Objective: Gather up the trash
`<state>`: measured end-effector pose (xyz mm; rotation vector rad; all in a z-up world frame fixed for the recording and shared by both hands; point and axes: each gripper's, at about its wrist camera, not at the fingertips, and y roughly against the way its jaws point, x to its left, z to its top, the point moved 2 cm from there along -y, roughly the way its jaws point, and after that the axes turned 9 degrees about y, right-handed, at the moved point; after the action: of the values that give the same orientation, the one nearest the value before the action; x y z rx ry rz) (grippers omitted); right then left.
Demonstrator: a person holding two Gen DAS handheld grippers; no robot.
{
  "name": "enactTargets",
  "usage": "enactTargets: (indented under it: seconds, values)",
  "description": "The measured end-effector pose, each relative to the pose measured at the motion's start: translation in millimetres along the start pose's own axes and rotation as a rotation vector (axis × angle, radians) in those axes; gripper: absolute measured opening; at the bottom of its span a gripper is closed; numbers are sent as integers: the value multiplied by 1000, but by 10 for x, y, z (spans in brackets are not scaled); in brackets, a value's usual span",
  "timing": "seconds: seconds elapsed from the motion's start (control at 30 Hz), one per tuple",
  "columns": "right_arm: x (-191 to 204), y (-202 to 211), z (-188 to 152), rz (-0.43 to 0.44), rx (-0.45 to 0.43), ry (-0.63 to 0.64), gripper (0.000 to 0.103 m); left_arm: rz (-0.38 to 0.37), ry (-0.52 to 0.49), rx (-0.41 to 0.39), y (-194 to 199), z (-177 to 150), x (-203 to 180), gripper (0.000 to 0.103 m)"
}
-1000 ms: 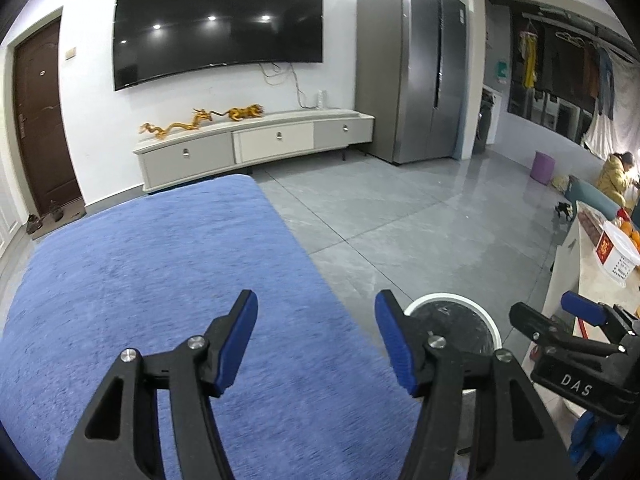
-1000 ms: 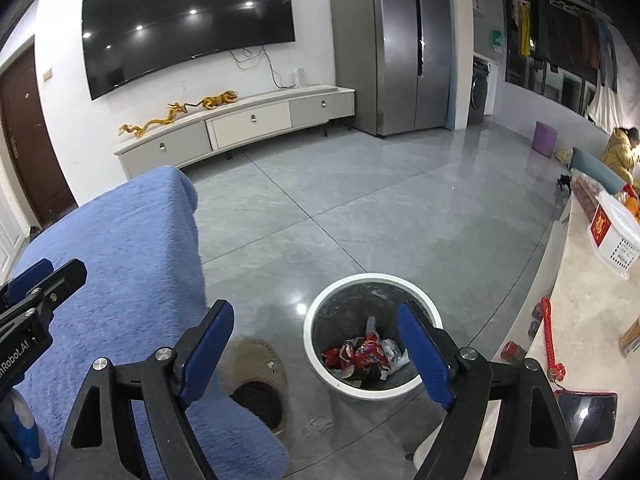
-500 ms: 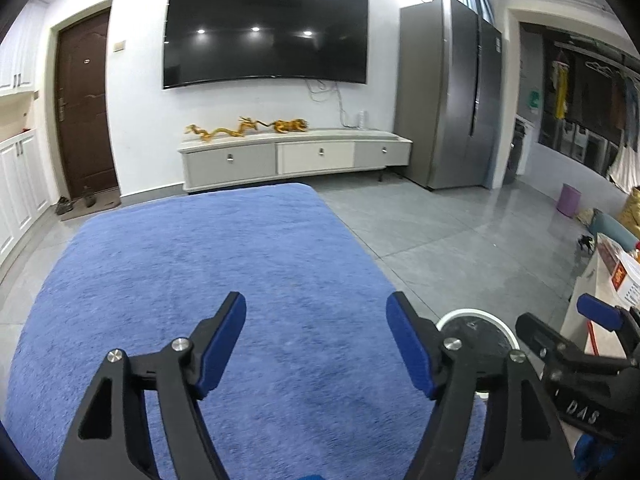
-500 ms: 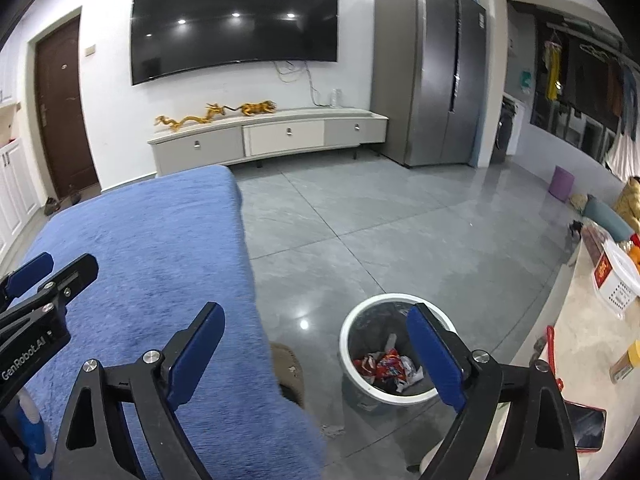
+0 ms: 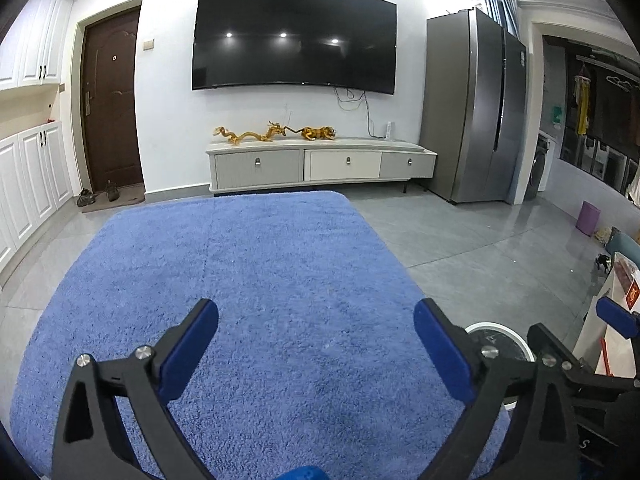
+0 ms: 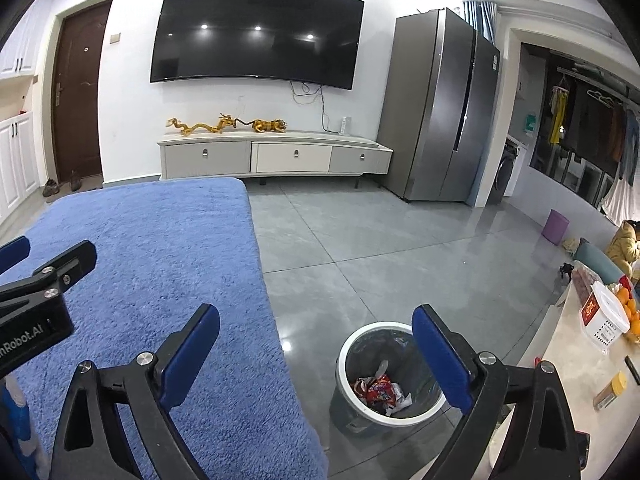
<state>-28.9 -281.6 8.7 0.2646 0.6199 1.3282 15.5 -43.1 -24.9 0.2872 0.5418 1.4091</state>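
Down on the floor, just right of the blue-covered desk (image 6: 160,248), sits the bin (image 6: 390,376) w/ wrappers (image 6: 378,388) inside. Left gripper (image 5: 316,344) and right gripper (image 6: 316,344): fingers spread, empty. Bin lies below, nearer the right gripper; no loose trash visible on desk.

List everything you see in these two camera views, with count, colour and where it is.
Trash bin: one, white rim, dark liner, on the floor right of the blue surface.
Wrappers: several, red and white, inside the bin.
Blue plush surface: one, foreground.
TV: one, black, on the wall.
TV cabinet: one, white-grey, under the TV.
Dragon figurines: golden, on the cabinet.
Fridge: one, grey, right.
Door: one, brown, left.
Left gripper: jaws open, empty.
Right gripper: jaws open, empty.
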Motion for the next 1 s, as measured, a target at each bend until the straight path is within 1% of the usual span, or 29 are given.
enactTargets:
  seconds: [0.43, 0.67, 1.0]
  values:
    - [-84, -253, -65, -12, 23, -50, 97, -1, 5, 42, -251, -24, 22, 100]
    - [-65, -367, -63, -10, 34, -51, 97, 3, 1, 61, -377, -53, 67, 100]
    - [32, -443, -64, 5, 43, -33, 97, 8, 0, 67, -448, -69, 123, 100]
